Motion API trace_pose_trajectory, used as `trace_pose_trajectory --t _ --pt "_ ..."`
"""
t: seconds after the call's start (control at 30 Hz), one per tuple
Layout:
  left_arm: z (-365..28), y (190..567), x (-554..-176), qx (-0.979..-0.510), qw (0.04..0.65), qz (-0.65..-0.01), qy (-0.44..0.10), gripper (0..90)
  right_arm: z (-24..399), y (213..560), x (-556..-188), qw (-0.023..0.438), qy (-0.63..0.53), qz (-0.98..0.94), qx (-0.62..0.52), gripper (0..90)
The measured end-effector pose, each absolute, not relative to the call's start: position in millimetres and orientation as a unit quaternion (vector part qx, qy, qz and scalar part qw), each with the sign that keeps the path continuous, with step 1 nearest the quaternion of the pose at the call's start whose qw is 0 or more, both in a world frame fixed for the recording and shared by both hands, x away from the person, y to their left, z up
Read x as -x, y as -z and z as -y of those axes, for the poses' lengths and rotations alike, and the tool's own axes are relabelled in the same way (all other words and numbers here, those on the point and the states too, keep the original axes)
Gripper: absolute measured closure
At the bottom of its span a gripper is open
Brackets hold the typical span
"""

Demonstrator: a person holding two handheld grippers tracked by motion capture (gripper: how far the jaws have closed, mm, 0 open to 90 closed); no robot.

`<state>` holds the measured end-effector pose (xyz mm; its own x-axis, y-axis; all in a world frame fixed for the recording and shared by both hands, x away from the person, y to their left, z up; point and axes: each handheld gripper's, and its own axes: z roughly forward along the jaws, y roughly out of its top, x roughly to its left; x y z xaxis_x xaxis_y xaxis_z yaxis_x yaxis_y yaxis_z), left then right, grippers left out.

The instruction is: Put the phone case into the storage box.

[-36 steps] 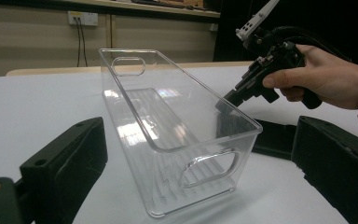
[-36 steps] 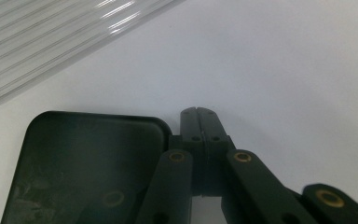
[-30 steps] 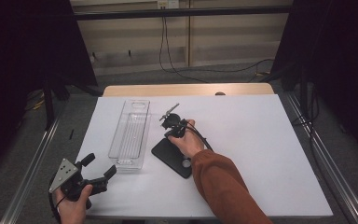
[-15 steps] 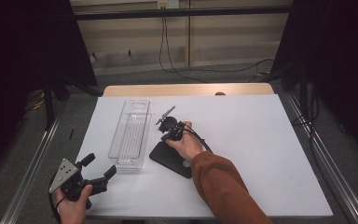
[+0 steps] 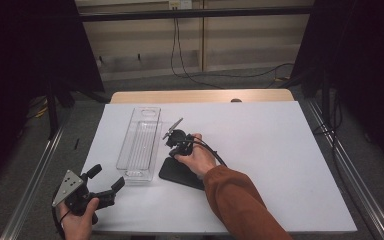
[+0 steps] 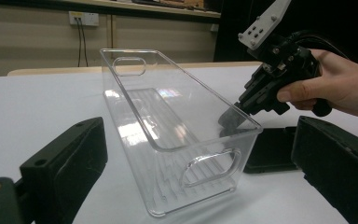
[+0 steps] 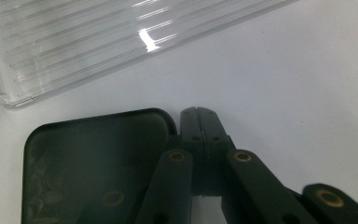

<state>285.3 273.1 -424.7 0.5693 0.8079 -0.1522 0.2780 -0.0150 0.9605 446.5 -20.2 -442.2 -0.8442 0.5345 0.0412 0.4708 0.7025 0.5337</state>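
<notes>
Right hand-held gripper [image 5: 176, 141] closed, jaws pressed together with nothing between, tips at the corner of the black flat pad [image 5: 177, 172]. Pad flat on the white surface [image 5: 280, 165], just beside the clear tray [image 5: 140, 145]. Left hand-held gripper [image 5: 105, 182] open, empty, near the surface's front edge.

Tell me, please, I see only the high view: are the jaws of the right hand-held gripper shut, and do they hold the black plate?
Observer: The right hand-held gripper is shut with nothing between its jaws. Its tips stand beside a rounded corner of the black plate.
Operator: Is something inside the clear bin?
Observer: No, the clear bin is empty, and its floor is ribbed.
Operator: And the left hand-held gripper?
Observer: The left hand-held gripper is open wide. It faces the bin's near end and is apart from it.
</notes>
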Motion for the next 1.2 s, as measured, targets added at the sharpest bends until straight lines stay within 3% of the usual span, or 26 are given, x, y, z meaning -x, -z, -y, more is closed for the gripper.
trace_pose_trajectory --t 1.2 --pt "-272 425 -286 -0.675 0.575 -0.403 -0.228 3.4 10 438 -411 0.005 -0.274 -0.936 -0.220 90.0"
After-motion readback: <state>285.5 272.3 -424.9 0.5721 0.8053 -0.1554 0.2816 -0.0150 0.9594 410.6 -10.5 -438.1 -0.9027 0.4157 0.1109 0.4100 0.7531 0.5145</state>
